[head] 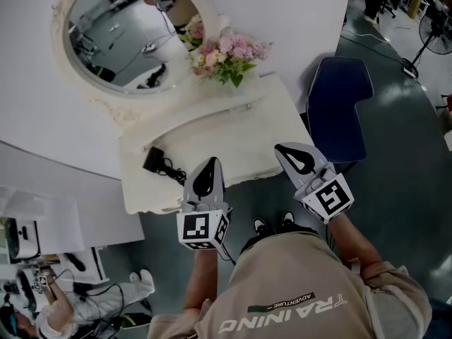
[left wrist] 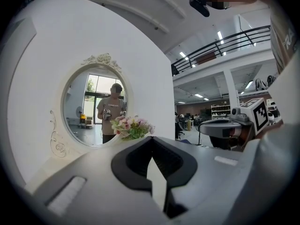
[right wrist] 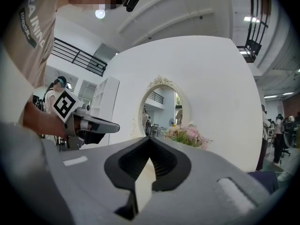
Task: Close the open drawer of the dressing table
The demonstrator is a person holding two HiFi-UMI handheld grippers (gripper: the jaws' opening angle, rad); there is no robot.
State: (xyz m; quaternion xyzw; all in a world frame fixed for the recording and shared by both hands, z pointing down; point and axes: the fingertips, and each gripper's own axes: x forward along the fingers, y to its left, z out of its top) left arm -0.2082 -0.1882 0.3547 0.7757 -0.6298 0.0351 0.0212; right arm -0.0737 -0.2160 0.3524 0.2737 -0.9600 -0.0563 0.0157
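Observation:
The white dressing table (head: 272, 111) stands against a white wall, with an oval mirror (head: 123, 30) and pink flowers (head: 224, 54) on it. Its wide white drawer (head: 244, 157) looks pulled out towards me, and a black adapter with cable (head: 159, 162) lies in it. My left gripper (head: 210, 161) hovers over the drawer's front edge, jaws shut and empty. My right gripper (head: 279, 147) is shut too, above the drawer's right front corner. The left gripper view shows that gripper (left wrist: 151, 138) aimed at the mirror (left wrist: 96, 107). The right gripper (right wrist: 150, 138) points at the flowers (right wrist: 187, 136).
A dark blue chair (head: 339, 108) stands just right of the table. My shoes (head: 272, 224) are on the grey floor below the drawer front. A white desk (head: 35, 217) and a seated person with cables (head: 85, 295) are at lower left. A floor fan (head: 431, 34) stands far right.

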